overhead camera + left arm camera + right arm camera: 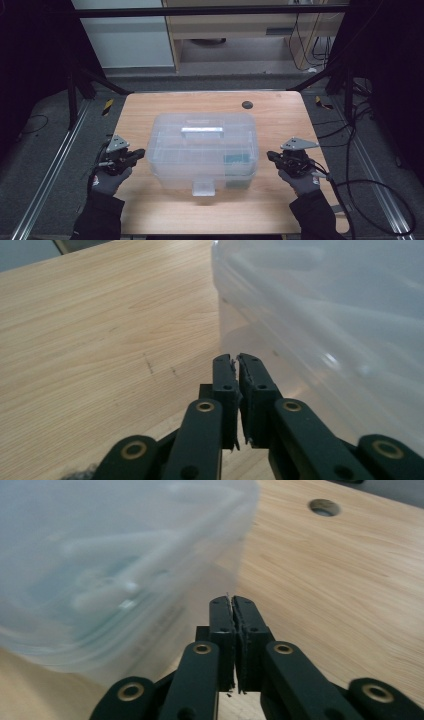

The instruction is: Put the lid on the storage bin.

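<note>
Wooden table (150, 107) under my rig carries the clear plastic box (202, 150) at its centre, lid on. My left gripper (141, 152) and right gripper (270, 155) flank its ends, jaws pressed together, empty.

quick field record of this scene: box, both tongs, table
box: clear plastic box, lid closed, handle on top, mid-table
contents: something teal inside, near its right front; too blurred to identify
left tongs: shut, empty, beside the box's left end
right tongs: shut, empty, beside its right end
table: light wood, a round hole at the far edge
</note>
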Motion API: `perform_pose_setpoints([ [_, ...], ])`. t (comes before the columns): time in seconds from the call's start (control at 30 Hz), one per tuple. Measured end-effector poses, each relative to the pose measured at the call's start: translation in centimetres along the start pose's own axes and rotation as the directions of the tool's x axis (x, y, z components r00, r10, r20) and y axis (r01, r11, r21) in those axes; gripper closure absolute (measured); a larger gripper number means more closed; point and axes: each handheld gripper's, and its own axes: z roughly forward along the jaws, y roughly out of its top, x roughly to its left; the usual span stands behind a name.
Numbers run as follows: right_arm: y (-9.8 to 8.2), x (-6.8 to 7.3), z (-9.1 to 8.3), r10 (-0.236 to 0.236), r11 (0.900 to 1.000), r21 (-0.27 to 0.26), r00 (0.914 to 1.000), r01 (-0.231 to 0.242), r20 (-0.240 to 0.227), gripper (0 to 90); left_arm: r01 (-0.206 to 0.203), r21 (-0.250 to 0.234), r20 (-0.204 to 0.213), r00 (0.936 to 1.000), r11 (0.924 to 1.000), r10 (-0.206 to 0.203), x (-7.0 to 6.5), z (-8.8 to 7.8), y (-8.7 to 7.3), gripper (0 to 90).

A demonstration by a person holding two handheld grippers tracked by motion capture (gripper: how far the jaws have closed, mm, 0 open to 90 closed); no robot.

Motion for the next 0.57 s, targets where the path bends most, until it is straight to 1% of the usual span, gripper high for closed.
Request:
perform_pose_setpoints([
  [0.1,-0.6,-0.7,0.3,0.01,1.0,0.004,0.9991,-0.01,0.04,79.0,0.02,0.005,-0.03,0.9993,0.9998,-0.02,0.4,0.5,-0.5,77.9],
  [0.13,-0.6,-0.7,0.3,0.01,1.0,0.004,0.9991,-0.01,0.04,79.0,0.02,0.005,-0.03,0.9993,0.9998,-0.02,0.4,0.5,-0.5,74.7],
  [0.17,-1.0,-1.0,0.5,0.014,1.0,0.001,0.9978,-0.014,0.064,75.1,0.026,0.009,-0.042,0.9988,0.9996,-0.025,0.6,0.7,-0.7,74.7],
  [0.2,-1.3,-1.4,0.6,0.027,1.0,-0.009,0.9958,-0.026,0.087,68.2,0.025,0.01,-0.047,0.9986,0.9996,-0.024,0.8,0.8,-0.8,71.8],
  [0.23,-1.5,-1.7,0.7,0.036,0.999,-0.015,0.9938,-0.034,0.105,64.0,0.023,0.012,-0.055,0.9983,0.9997,-0.023,0.9,1.0,-1.0,69.3],
  [0.3,-2.0,-2.4,0.8,0.061,0.998,-0.02,0.9891,-0.059,0.134,61.5,0.032,0.01,-0.065,0.9974,0.9994,-0.031,1.1,1.2,-1.2,65.0],
  [0.37,-2.5,-3.0,0.9,0.097,0.995,-0.018,0.9852,-0.096,0.141,58.1,0.036,0.01,-0.077,0.9964,0.9993,-0.035,1.3,1.4,-1.4,60.5],
  [0.4,-2.7,-3.3,0.9,0.106,0.994,-0.017,0.9837,-0.104,0.145,56.7,0.044,0.009,-0.084,0.9955,0.999,-0.043,1.4,1.6,-1.5,56.9],
  [0.43,-2.9,-3.5,1.0,0.118,0.993,-0.016,0.9813,-0.116,0.152,54.5,0.043,0.009,-0.091,0.995,0.999,-0.042,1.5,1.7,-1.6,53.2],
  [0.57,-3.4,-4.3,0.9,0.133,0.991,-0.023,0.9758,-0.131,0.174,48.0,0.056,0.024,-0.117,0.9917,0.9982,-0.052,1.9,2.1,-2.0,45.4],
])
